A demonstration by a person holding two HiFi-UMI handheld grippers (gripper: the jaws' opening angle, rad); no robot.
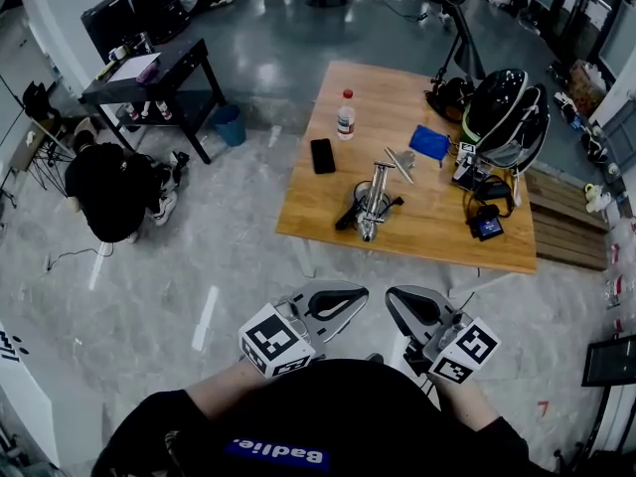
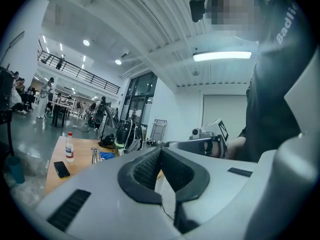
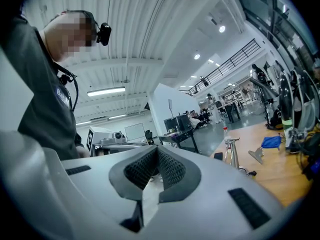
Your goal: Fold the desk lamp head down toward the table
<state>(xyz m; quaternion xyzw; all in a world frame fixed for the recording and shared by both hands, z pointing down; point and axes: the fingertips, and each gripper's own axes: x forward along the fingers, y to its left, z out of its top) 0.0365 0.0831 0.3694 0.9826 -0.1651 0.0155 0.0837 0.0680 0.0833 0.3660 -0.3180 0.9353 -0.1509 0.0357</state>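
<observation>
Wooden desk (image 1: 308, 212) far ahead; I'm guessing the desk lamp (image 1: 373, 202) is folding stiffly, so I'm grabbing its head; left gripper (image 1: 358, 296), right gripper (image 1: 396, 301) fingers pressed together.

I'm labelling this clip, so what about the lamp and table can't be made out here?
- Desk lamp: head view, too small to tell head from base or how far it is folded.
- Lamp base: right gripper view, partly behind the body of the shut right claw.
- Bottle label: every view, too small to read.
- Black-and-white gear on the table: head view, helmet or bag unclear.
</observation>
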